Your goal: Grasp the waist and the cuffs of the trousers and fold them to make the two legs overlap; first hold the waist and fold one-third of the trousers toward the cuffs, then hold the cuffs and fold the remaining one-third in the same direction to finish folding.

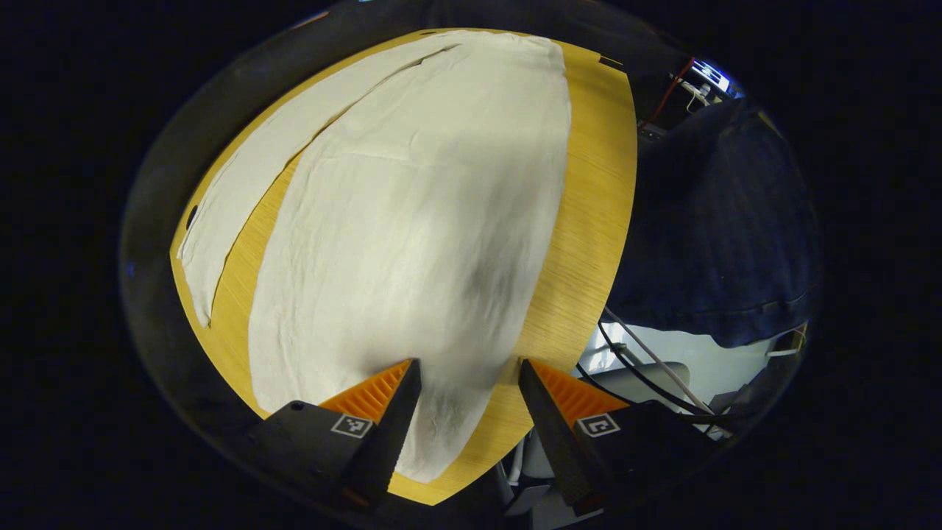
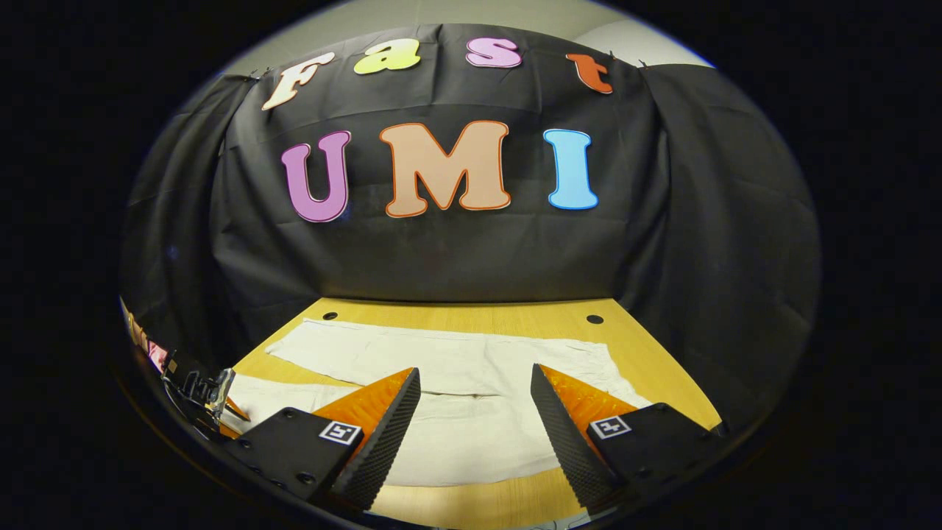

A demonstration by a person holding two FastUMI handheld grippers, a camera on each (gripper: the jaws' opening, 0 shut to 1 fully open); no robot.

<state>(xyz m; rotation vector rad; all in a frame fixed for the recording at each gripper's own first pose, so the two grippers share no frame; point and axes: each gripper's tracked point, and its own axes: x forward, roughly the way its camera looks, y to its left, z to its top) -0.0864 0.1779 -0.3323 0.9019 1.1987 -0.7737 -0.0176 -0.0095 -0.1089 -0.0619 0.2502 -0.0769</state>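
Note:
Cream trousers (image 1: 412,221) lie spread flat on the wooden table (image 1: 592,184), the two legs parted in a narrow V. My left gripper (image 1: 468,364) hovers open over the end of the wider, nearer leg, with cloth showing between its fingers but not pinched. In the right gripper view the trousers (image 2: 383,350) stretch across the table (image 2: 471,315) from left to right. My right gripper (image 2: 475,369) stands open above their near edge, holding nothing. Part of the other gripper (image 2: 197,386) shows at the far left table edge.
A person's dark garment (image 1: 721,221) stands close to the table's right edge, with cables (image 1: 647,368) and pale gear below it. The black cloth wall (image 2: 456,250) closes the table's far side. Two small holes (image 2: 595,319) mark the tabletop near the wall.

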